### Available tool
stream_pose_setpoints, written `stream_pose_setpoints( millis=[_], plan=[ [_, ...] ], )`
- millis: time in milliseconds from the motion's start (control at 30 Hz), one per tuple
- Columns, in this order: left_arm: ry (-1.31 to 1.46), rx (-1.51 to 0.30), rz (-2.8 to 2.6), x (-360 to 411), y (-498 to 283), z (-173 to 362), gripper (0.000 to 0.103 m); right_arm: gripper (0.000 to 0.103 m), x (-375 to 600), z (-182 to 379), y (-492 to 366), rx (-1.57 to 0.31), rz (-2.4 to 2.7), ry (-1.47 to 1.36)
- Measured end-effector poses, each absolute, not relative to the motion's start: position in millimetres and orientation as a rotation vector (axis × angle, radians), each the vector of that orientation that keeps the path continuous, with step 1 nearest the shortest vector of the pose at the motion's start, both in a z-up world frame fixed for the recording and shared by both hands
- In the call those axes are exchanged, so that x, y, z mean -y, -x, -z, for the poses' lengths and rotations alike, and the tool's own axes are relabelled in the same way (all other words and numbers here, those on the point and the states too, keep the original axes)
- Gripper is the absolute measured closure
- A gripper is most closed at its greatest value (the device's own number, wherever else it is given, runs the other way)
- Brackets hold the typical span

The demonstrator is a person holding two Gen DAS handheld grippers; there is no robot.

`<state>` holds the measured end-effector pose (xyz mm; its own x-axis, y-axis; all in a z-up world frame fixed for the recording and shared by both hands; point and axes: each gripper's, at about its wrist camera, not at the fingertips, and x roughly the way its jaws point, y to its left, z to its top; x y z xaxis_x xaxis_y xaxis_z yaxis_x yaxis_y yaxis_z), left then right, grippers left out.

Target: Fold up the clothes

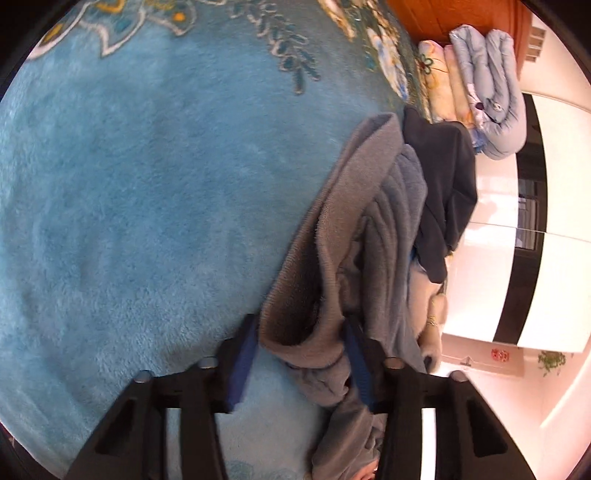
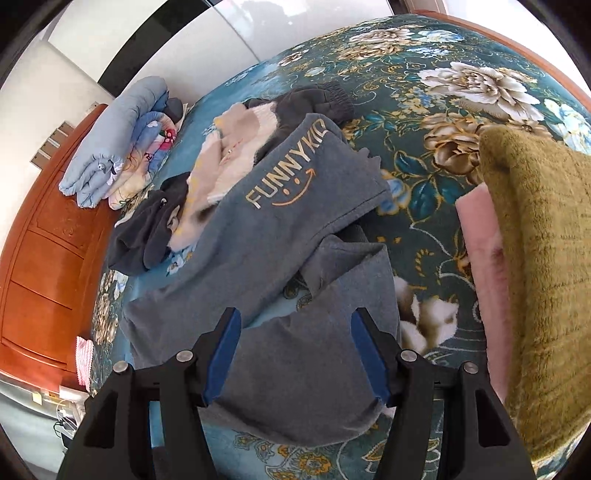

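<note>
Left tool [image 1: 301, 363] reaches down over the bed's teal plush blanket [image 1: 147, 192], its blue pads on either side of a fold of the grey sweatshirt [image 1: 332, 258]; the fold fills the gap between them, but whether the pads actually press on it I cannot tell. The sweatshirt trails away toward a dark grey garment [image 1: 448, 184] and a cream one [image 1: 432, 306] at the bed's edge. Beyond them rests a folded light-blue quilt [image 1: 491, 96] against the orange wooden headboard [image 1: 461, 18].

Right tool [image 2: 295, 354] hangs with its jaws spread over the grey sweatshirt [image 2: 295, 221], which lies crumpled on the floral bedspread [image 2: 424, 122] with the gold "FUNNYKID" print facing up. No cloth is pinched between its pads. Behind the sweatshirt sits a heap of cream and dark clothes [image 2: 221, 166]. An olive fuzzy blanket [image 2: 543, 258] lies on a pink one [image 2: 480, 236] at the right.
</note>
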<state>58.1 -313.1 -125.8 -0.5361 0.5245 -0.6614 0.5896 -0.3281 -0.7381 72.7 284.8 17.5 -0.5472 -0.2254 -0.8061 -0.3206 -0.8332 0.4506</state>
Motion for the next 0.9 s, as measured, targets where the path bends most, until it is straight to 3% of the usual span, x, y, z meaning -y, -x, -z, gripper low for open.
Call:
stream_pose_setpoints(
  millis=[133,267,367,433,567,767,800,900],
  plan=[
    [-1.452,-1.723,2.086,316.3,-58.4,119.7,0.092,0.040,-287.3,-11.2,-85.8,-0.875,-2.536,1.499],
    [-1.241,-1.659,2.192,343.8,-66.9,90.4,0.103,0.040,-287.6,-5.9,-92.9,-0.880,-2.504,1.521],
    [-0.853,-1.579,2.248,398.0,-91.7,51.3,0.103,0.040,-283.4,-5.7,-94.0,-0.863,-2.510,1.546],
    [-0.740,-1.621,2.247,432.4,-101.1,44.3,0.103,0.040,-279.7,-6.6,-94.2,-0.837,-2.521,1.563],
    [-0.836,-1.746,2.174,444.3,-110.6,69.7,0.103,0.040,-271.5,-0.7,-91.5,-0.748,-2.512,1.600],
    [-1.220,-1.751,2.237,395.6,-79.1,84.1,0.101,0.040,-252.5,12.2,-82.4,-0.796,-2.510,1.644],
    [-1.286,-1.724,2.238,386.1,-76.5,86.0,0.094,0.040,-248.6,13.0,-80.7,-0.793,-2.517,1.652],
    [-1.405,-1.639,2.193,362.2,-77.2,92.3,0.043,0.040,-241.0,13.3,-78.8,-0.767,-2.542,1.661]
  ],
)
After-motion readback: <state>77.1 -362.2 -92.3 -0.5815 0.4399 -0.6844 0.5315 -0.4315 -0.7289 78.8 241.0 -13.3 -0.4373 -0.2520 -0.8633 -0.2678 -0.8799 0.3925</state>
